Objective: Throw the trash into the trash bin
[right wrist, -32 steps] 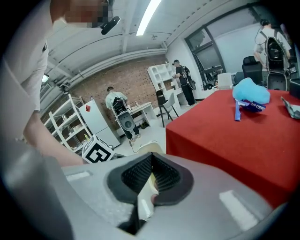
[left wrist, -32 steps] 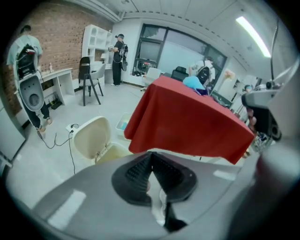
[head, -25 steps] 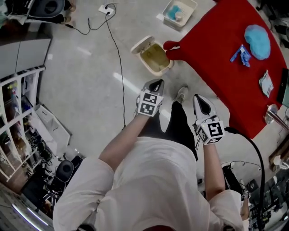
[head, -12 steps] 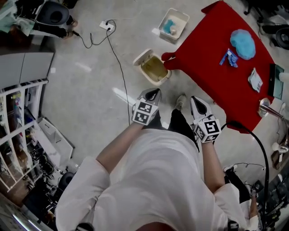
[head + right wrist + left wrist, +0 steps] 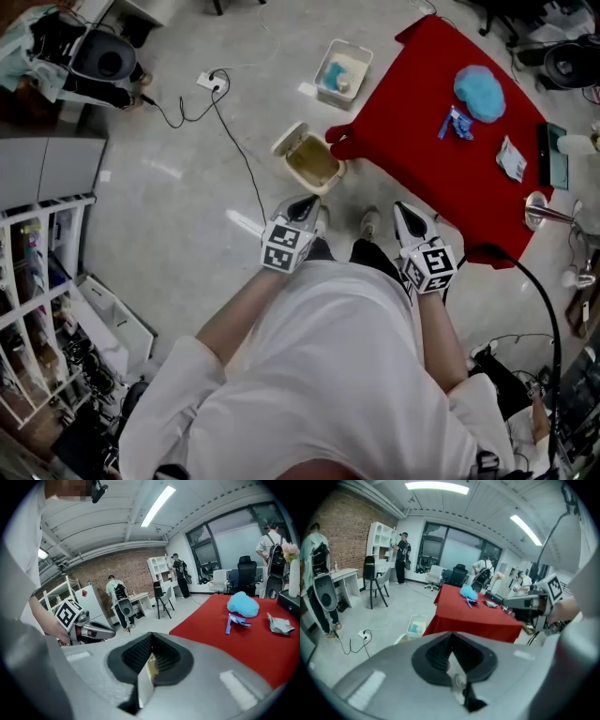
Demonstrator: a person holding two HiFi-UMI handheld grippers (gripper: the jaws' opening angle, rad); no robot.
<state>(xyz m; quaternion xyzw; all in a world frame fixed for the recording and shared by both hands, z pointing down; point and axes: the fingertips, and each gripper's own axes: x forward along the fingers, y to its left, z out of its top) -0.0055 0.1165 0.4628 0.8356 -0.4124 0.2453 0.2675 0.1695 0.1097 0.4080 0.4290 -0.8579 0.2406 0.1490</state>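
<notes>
I'm seeing both claws clenched shut and carrying nothing: left gripper [image 5: 305, 206] is sitting at lower centre of the head view, right gripper [image 5: 405, 214] just to its right. The trash bin [image 5: 311, 161] is standing on the floor above them, lid flipped open (right beside the near corner of the red table [image 5: 422, 103]). The trash is lying on that table at upper right: a blue crumpled wad [image 5: 479, 93], a blue wrapper [image 5: 457, 123] and a crumpled white wrapper [image 5: 511, 157].
</notes>
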